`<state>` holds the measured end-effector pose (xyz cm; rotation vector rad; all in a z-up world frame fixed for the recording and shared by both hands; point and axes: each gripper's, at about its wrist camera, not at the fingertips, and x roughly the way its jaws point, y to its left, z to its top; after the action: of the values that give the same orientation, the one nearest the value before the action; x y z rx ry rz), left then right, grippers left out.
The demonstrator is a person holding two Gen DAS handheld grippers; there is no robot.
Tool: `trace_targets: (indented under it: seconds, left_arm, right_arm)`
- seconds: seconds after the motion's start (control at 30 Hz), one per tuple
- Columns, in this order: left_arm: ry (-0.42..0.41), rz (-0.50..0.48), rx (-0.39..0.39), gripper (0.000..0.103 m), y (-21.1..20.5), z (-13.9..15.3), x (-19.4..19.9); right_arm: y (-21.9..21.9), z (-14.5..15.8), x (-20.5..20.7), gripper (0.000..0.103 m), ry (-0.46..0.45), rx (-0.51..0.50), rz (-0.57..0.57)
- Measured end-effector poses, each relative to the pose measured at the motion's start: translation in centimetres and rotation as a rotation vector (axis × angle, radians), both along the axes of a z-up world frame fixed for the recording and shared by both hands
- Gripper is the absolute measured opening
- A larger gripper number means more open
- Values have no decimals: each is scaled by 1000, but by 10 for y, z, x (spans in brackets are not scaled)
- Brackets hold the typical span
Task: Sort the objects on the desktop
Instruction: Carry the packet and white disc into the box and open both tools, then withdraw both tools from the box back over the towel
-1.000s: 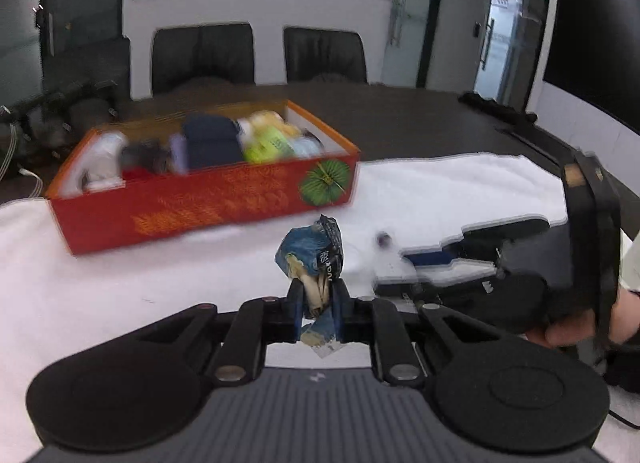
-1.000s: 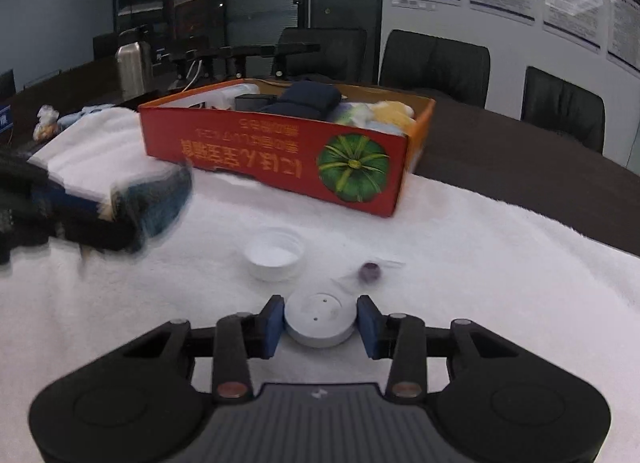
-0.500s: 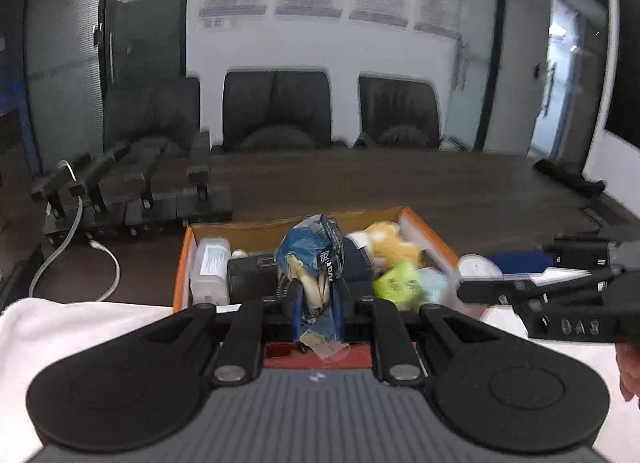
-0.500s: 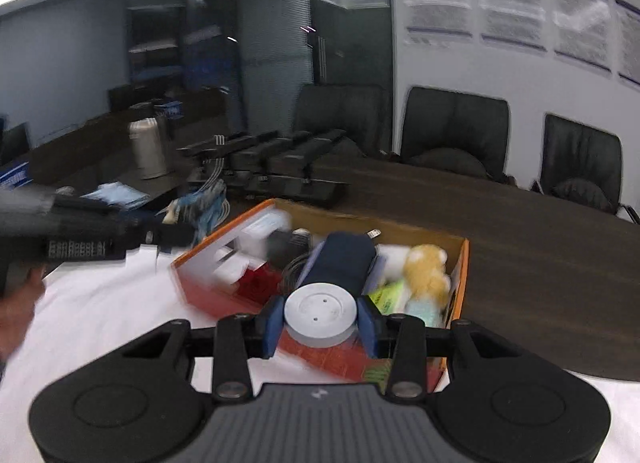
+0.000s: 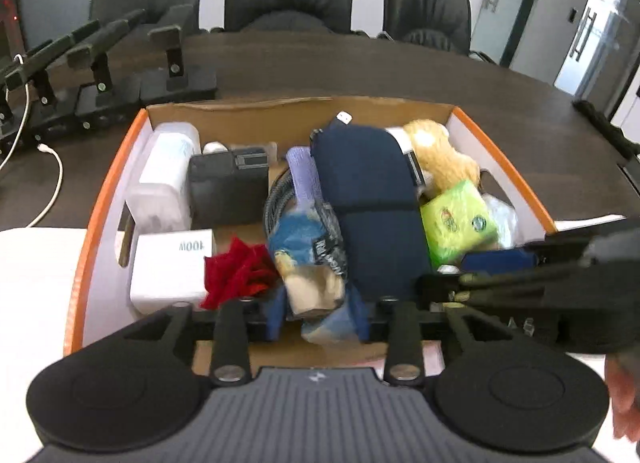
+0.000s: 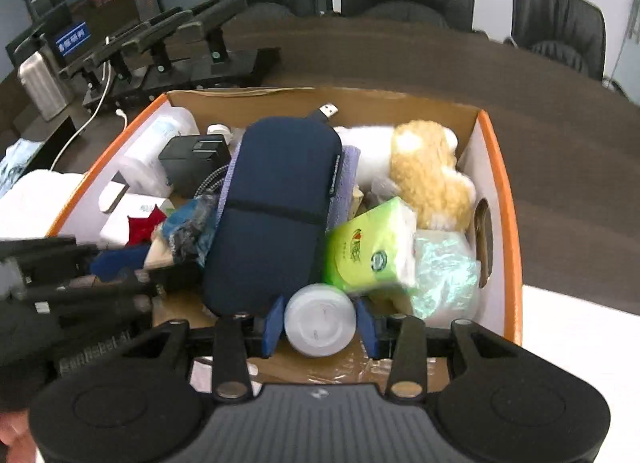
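Observation:
An orange-rimmed cardboard box [image 5: 100, 199] [image 6: 500, 183] holds several items. My left gripper [image 5: 318, 313] is over the box's near part; its jaws look slightly apart around a crumpled blue snack wrapper [image 5: 308, 255], which sits between them. My right gripper [image 6: 320, 323] is over the box's near edge, its jaws close around a white round container [image 6: 320, 323]. The left gripper also shows at the left of the right wrist view [image 6: 120, 263], the wrapper [image 6: 188, 223] at its tip. The right gripper crosses the left wrist view [image 5: 500, 263].
In the box lie a navy pouch [image 6: 276, 207], a green tissue pack [image 6: 372, 247], a plush toy [image 6: 428, 175], a black adapter [image 5: 228, 187], a white charger box [image 5: 172, 267] and a red scrap [image 5: 240, 267]. A white cloth [image 5: 36, 263] covers the table. Black stands [image 5: 100, 63] stand behind.
Both grippers have carried their objects from the white cloth up over the box and lowered into it. The left jaws look a little wider around the wrapper than before.

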<state>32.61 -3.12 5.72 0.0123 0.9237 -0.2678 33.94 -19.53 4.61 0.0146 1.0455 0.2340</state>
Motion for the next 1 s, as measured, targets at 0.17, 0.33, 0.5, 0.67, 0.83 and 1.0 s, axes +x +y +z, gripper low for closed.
trace_targets:
  seconds: [0.17, 0.33, 0.5, 0.67, 0.83, 1.0]
  left_arm:
    - [-8, 7, -9, 57, 7, 20, -11]
    - [-28, 100, -7, 94, 20, 63, -19]
    - [-11, 208, 3, 101, 35, 93, -30]
    - [-40, 243, 35, 103, 42, 113, -51]
    - [-93, 272, 57, 103, 46, 119, -74]
    - [-264, 310, 90, 103, 46, 114, -116]
  right_arm:
    - [-12, 21, -3, 56, -2, 30, -37]
    - [-26, 65, -18, 67, -60, 39, -78]
    - [-34, 114, -38, 81, -160, 28, -115]
    - [-31, 143, -61, 82, -219, 23, -110]
    - [-19, 151, -87, 91, -326, -17, -111]
    - [-9, 139, -118, 91, -450, -30, -94]
